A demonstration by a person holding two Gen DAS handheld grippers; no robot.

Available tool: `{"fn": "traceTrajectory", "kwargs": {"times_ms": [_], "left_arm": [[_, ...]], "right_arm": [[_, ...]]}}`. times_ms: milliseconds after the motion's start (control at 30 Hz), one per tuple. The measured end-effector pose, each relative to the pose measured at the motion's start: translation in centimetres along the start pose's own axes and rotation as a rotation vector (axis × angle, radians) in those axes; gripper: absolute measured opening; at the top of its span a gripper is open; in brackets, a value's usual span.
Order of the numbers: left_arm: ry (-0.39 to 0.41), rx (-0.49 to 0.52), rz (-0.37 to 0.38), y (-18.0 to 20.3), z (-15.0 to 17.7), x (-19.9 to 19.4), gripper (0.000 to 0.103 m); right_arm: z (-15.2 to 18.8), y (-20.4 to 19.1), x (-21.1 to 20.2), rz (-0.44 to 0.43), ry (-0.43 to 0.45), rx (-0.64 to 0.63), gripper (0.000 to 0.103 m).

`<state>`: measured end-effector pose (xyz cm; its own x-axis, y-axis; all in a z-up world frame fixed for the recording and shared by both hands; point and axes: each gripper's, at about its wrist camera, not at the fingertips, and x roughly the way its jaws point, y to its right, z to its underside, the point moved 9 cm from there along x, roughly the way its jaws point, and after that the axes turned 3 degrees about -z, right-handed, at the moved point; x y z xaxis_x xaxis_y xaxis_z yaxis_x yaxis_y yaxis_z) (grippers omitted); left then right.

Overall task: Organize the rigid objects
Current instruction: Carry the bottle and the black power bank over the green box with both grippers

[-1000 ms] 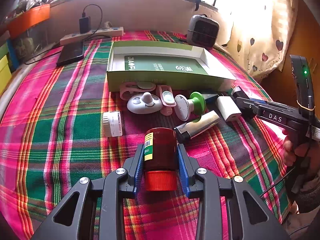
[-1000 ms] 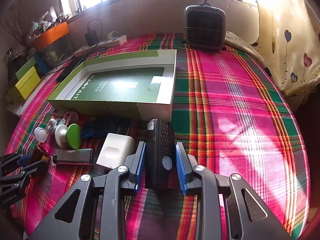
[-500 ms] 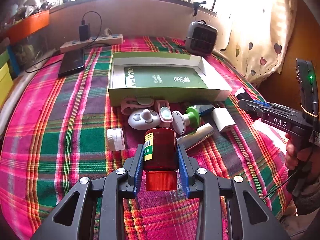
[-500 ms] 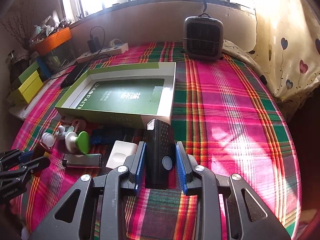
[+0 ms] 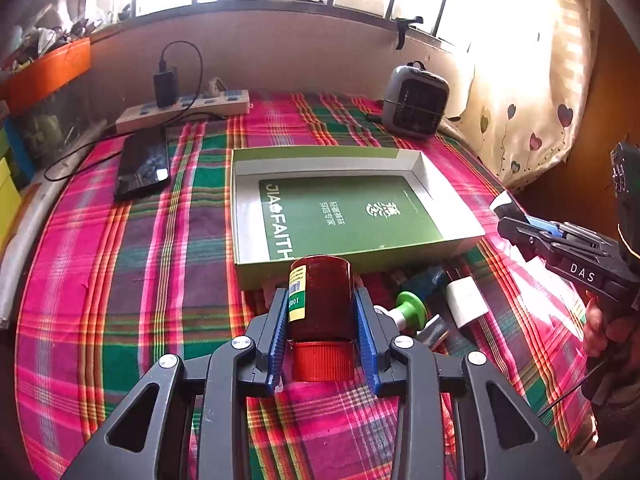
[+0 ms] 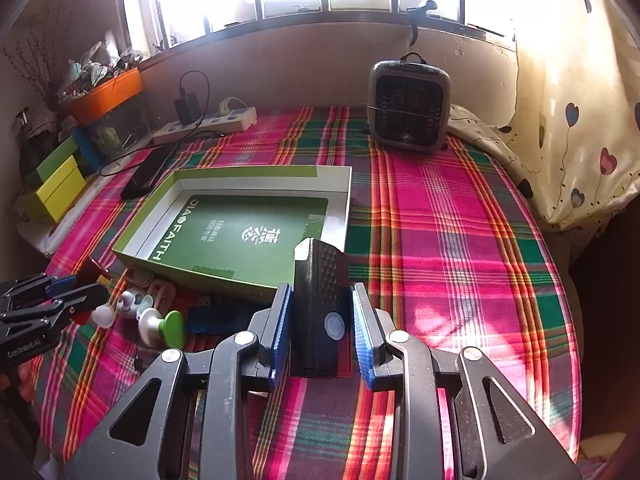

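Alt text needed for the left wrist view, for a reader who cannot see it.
The left gripper holds a dark red bottle, red cap toward the camera, above a plaid cloth. Beyond it lies an open green box, empty, with small items along its near side. At the right edge the right gripper holds a black device.

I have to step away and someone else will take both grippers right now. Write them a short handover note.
Left gripper: shut on the dark red bottle, red cap toward the hand, held above the plaid cloth.
Right gripper: shut on the black device, also lifted.
Green box: open, nothing put in it yet.
In front of the box: green-capped piece, white charger, white figurine and other small items.
Left to do: probably place both held items in the box, then the rest.
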<state>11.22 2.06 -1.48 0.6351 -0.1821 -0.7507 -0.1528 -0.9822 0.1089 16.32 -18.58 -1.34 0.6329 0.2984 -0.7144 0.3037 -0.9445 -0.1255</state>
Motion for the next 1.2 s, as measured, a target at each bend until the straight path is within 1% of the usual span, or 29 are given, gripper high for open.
{"fn": "traceTrajectory", "kwargs": {"times_ms": [200,367,500,633,867,1000,1200], "left_arm": [[0.012,0.002,-0.007,-0.7,-2.6,1.0,0.03],[0.016,0.006,-0.005,-1.1,-4.6,2.4,0.031],[0.004,-0.008,0.001,-1.6,-5.7,3.9,0.031],[-0.007,-0.006,-0.01,-2.0,-6.6,5.4,0.031],[-0.034,-0.005,-0.005,-2.3,-7.6,7.9,0.031],[-0.039,-0.016,0.004,-2.3,-8.1,9.0,0.031],[-0.067,-0.009,-0.01,-2.5,-8.3,10.8,0.031]], "right_arm": [[-1.4,-0.1,0.6,0.003,0.002,-0.005,0.03],[-3.1,-0.3,1.6,-0.011,0.005,0.006,0.03],[-4.1,-0.3,2.7,-0.011,-0.002,0.009,0.03],[-4.8,-0.4,4.0,-0.015,-0.012,0.012,0.03],[-5.9,-0.8,7.0,-0.005,-0.042,-0.006,0.03],[-6.1,-0.8,8.5,-0.003,-0.057,-0.003,0.03],[-6.3,-0.5,10.1,0.009,-0.074,-0.013,0.03]]}}
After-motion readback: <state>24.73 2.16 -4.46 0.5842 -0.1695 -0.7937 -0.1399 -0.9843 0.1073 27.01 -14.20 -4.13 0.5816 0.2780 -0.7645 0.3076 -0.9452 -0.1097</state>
